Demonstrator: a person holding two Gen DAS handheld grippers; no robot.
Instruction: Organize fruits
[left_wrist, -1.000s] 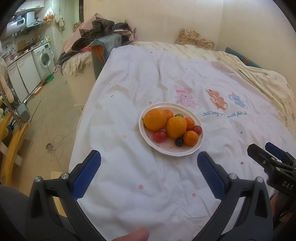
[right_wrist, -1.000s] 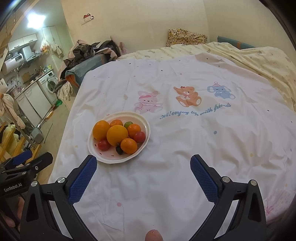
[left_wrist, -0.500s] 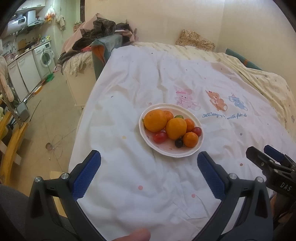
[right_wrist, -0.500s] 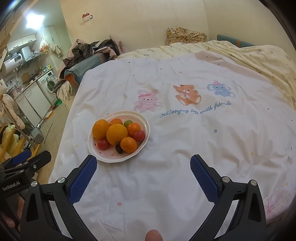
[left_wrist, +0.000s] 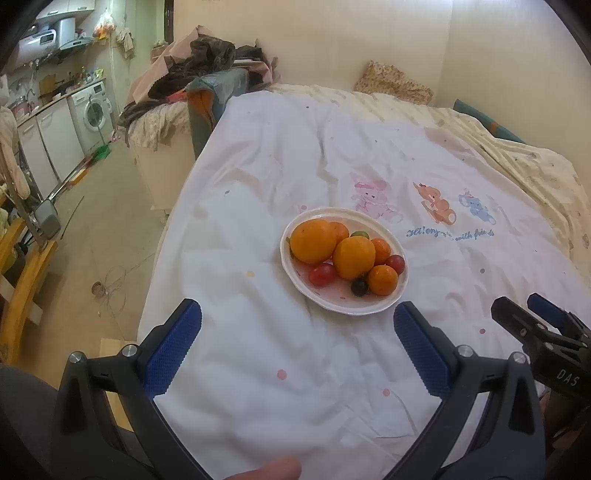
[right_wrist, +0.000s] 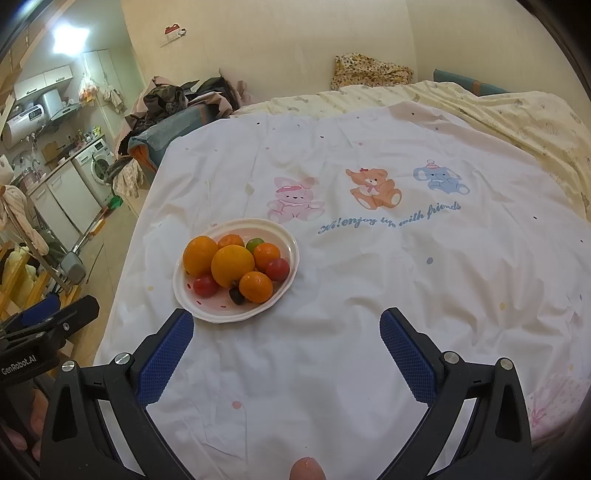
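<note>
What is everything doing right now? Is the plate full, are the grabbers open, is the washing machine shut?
Plate: upright on the sheet, holding fruit.
Fruit: piled in the plate, none on the sheet.
Left gripper: open, holding nothing.
Right gripper: open, holding nothing.
Sheet: spread flat, a bit wrinkled.
Washing machine: door shut.
Clothes: heaped in a messy pile.

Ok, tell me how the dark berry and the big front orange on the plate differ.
The dark berry is far smaller than the big front orange. The berry is near-black, the orange bright orange. The berry lies nearer the plate front rim, the orange centrally. Both are round and share the plate.
</note>
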